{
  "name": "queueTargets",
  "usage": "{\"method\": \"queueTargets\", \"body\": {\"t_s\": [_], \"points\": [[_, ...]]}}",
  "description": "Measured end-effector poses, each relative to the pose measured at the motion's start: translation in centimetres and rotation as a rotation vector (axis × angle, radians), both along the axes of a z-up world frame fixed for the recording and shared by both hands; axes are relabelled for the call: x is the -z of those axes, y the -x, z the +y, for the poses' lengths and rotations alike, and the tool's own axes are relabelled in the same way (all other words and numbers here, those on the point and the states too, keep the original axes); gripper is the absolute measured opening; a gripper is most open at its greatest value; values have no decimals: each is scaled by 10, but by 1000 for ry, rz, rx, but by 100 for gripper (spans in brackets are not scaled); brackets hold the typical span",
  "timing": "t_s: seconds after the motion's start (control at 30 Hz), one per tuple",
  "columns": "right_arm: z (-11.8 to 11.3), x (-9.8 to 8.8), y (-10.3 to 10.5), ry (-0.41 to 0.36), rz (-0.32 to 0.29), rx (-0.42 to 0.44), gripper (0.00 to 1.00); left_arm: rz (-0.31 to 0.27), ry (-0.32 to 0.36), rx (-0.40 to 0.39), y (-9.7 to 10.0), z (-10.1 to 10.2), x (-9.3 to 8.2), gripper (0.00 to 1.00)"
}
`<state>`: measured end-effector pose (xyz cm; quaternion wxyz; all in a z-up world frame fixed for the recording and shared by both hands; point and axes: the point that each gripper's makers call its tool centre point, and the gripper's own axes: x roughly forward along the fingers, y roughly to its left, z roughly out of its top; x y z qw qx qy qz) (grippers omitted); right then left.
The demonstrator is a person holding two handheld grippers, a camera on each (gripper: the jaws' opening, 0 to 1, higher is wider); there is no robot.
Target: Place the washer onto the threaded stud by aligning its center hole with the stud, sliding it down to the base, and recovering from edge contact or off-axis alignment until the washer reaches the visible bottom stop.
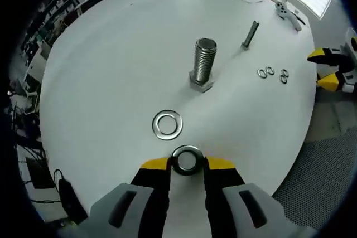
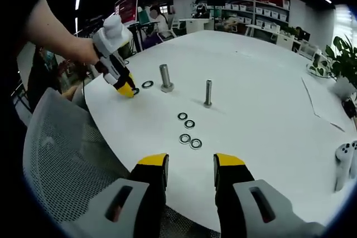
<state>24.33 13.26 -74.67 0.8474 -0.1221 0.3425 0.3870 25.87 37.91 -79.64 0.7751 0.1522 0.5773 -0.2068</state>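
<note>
In the left gripper view, the left gripper clamps a washer between its yellow-tipped jaws, low over the white table. Just beyond it, a second washer lies flat on the table. Farther on, the large threaded stud stands upright on its hex head, well apart from the held washer. To the right stands a thinner bolt, with small washers near it. In the right gripper view, the right gripper hovers at the table edge, jaws spread with nothing between them.
</note>
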Motion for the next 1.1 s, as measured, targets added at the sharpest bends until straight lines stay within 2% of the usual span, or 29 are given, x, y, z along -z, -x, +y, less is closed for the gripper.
{"method": "queueTargets", "body": {"t_s": [0.03,0.2,0.73,1.03,1.1], "points": [[0,0,0,1,0,-1,35,29,-11,30,1,1,0,22],[0,0,1,1,1,-1,35,100,-64,169,4,0,1,22],[1,1,1,2,1,-10,34,135,-95,223,3,-1,2,25],[1,1,1,1,5,-8,34,115,-80,211,3,-1,1,25],[1,1,1,1,3,-9,34,128,-72,165,2,-1,2,25]]}}
